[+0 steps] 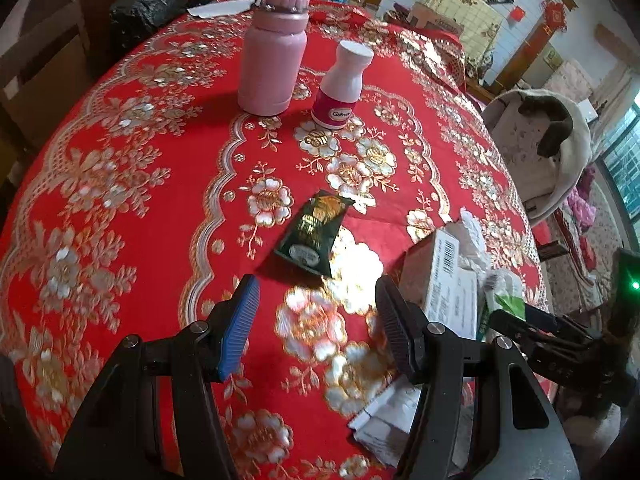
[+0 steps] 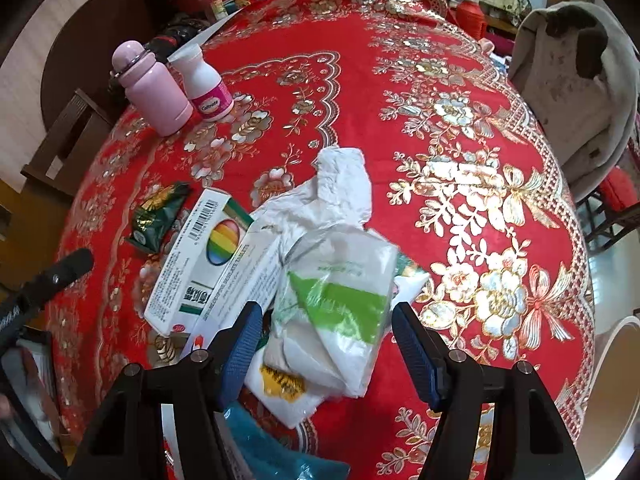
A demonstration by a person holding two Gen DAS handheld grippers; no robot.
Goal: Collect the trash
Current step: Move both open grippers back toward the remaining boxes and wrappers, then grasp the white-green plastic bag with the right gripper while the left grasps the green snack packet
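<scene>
A dark green foil packet (image 1: 312,234) lies on the red floral tablecloth (image 1: 120,168), just ahead of my open, empty left gripper (image 1: 316,320). To its right lies a white medicine box (image 1: 444,280). In the right wrist view my right gripper (image 2: 326,344) is open, its fingers either side of a white and green tissue pack (image 2: 340,300). The medicine box (image 2: 208,256) with a rainbow logo lies left of the pack, crumpled white paper (image 2: 336,192) behind it, and the green packet (image 2: 158,214) further left.
A pink flask (image 1: 274,48) and a white Caltrate bottle (image 1: 340,86) stand at the table's far side. Jars and a black bag (image 1: 152,4) crowd the far edge. A chair draped with a coat (image 2: 576,88) stands to the right. A blue item (image 2: 272,452) lies near the front edge.
</scene>
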